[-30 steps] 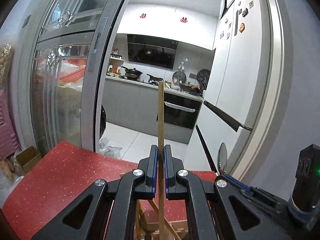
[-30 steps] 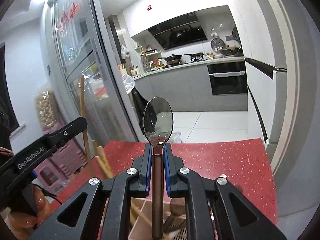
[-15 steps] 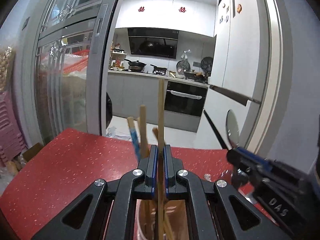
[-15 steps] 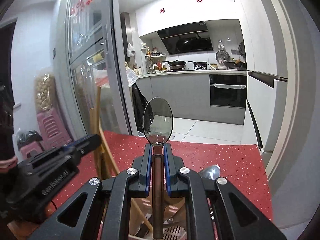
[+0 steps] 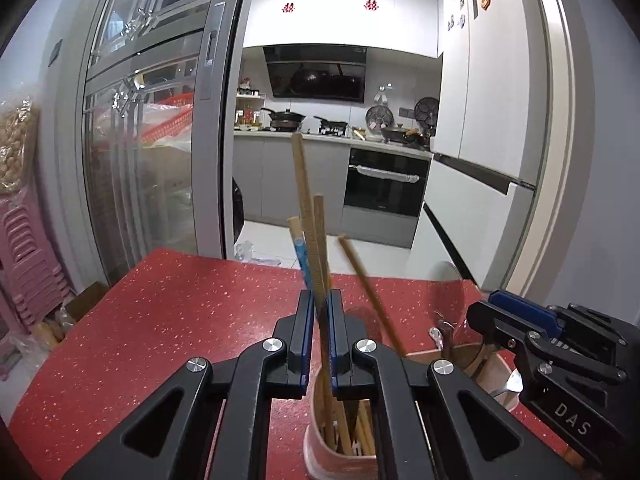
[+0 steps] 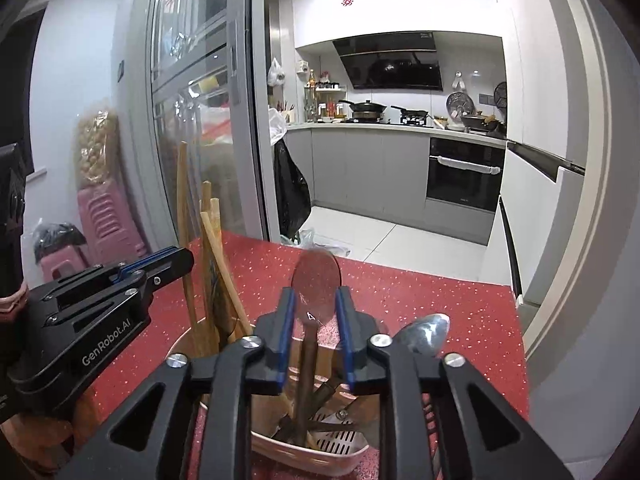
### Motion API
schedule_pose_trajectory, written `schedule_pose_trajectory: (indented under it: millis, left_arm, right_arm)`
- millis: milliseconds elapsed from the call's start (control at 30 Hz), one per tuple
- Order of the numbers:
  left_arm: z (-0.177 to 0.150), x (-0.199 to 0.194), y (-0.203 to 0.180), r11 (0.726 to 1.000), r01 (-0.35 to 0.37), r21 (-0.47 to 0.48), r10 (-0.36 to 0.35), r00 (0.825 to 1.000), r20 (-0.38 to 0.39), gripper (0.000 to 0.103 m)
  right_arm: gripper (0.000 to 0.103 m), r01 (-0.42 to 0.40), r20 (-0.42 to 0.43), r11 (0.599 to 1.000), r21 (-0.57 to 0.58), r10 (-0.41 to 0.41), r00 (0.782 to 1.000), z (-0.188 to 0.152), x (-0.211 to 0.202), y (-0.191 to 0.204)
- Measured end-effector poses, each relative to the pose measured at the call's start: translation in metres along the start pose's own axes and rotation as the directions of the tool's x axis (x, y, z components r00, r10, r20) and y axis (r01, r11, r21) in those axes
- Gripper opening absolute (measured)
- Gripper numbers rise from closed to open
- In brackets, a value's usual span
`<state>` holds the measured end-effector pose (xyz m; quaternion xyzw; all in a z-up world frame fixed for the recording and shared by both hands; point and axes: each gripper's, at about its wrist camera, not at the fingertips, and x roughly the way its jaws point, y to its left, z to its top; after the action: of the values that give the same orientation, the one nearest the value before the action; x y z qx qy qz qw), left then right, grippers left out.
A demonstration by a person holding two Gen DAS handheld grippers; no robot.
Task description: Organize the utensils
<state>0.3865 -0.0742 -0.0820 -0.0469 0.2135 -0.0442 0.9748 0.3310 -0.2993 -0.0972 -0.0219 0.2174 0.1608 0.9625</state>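
My left gripper (image 5: pixel 320 300) is shut on a long wooden chopstick (image 5: pixel 304 208) that leans up and to the left. Its lower end stands in the pink utensil holder (image 5: pixel 332 456) among several other chopsticks (image 5: pixel 368 292). My right gripper (image 6: pixel 316 300) hovers over the holder's other compartment (image 6: pixel 304 452), and its jaws are opening. A dark-handled metal spoon (image 6: pixel 316 280) stands blurred between the pads, with gaps on both sides of its handle. A second spoon (image 6: pixel 424 332) leans in the holder at the right.
The holder stands on a red speckled table (image 5: pixel 160 320). A glass sliding door (image 5: pixel 160 140) and pink stools (image 5: pixel 28 260) are at the left, a white fridge (image 5: pixel 480 160) at the right. The kitchen floor lies beyond the table's far edge.
Both grippers have sunk onto the holder. The right jaws have spread and the spoon has slid down between them. The held chopstick now leans left among the others.
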Motion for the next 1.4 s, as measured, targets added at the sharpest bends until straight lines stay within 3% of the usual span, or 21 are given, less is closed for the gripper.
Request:
schedule_pose_trajectory:
  millis: [133,167,200,233,300,500,733,800,1133,1233,1400]
  left_arm:
    - [-0.002,0.000,0.000,1.000,-0.011,0.019,0.011,1.000,-0.015,0.030]
    - [-0.002,0.000,0.000,1.000,-0.009,0.025,0.010,1.000,-0.019,0.040]
    - [-0.002,0.000,-0.001,1.000,-0.005,0.026,0.006,1.000,-0.026,0.057]
    - [-0.003,0.000,-0.001,1.000,-0.005,0.026,0.006,0.999,-0.034,0.103]
    - [-0.004,-0.005,-0.001,0.999,-0.046,0.018,0.046,0.999,-0.005,0.103]
    - [-0.005,-0.007,-0.002,1.000,-0.018,0.010,0.018,0.998,-0.055,0.103]
    - [-0.008,-0.023,-0.008,0.998,-0.047,0.046,0.051,0.994,-0.099,0.103]
    - [-0.011,-0.026,-0.008,0.998,-0.049,0.046,0.054,0.991,-0.125,0.103]
    - [-0.025,-0.055,-0.003,0.992,-0.119,0.051,0.125,0.984,-0.123,0.103]
    - [-0.028,-0.065,-0.001,0.991,-0.122,0.060,0.128,0.986,-0.109,0.103]
    - [-0.034,-0.075,0.005,0.993,-0.115,0.039,0.118,0.987,-0.106,0.103]
  right_arm:
    - [0.035,-0.006,-0.008,1.000,0.016,0.006,1.000,0.001,-0.002,0.000]
    - [0.038,-0.004,-0.008,1.000,0.024,0.004,1.000,0.001,-0.003,0.000]
    - [0.039,-0.003,-0.005,0.999,0.033,0.004,1.000,0.001,-0.006,-0.002]
    - [0.040,-0.004,-0.002,0.999,0.044,0.004,1.000,0.002,-0.009,-0.003]
    - [0.042,-0.007,0.003,0.998,0.063,0.007,1.000,0.002,-0.014,-0.007]
    - [0.045,-0.012,-0.008,0.992,0.123,0.013,1.000,-0.002,-0.032,-0.019]
    - [0.064,-0.008,-0.032,0.978,0.207,0.016,0.999,-0.015,-0.058,-0.027]
    - [0.073,0.012,-0.047,0.976,0.218,-0.002,0.999,-0.018,-0.064,-0.025]
    - [0.087,0.155,-0.066,0.968,0.198,-0.145,0.987,-0.034,-0.091,-0.006]
    - [0.103,0.193,-0.065,0.955,0.223,-0.183,0.981,-0.040,-0.099,-0.008]
    - [0.103,0.248,-0.063,0.941,0.228,-0.240,0.969,-0.039,-0.111,-0.005]
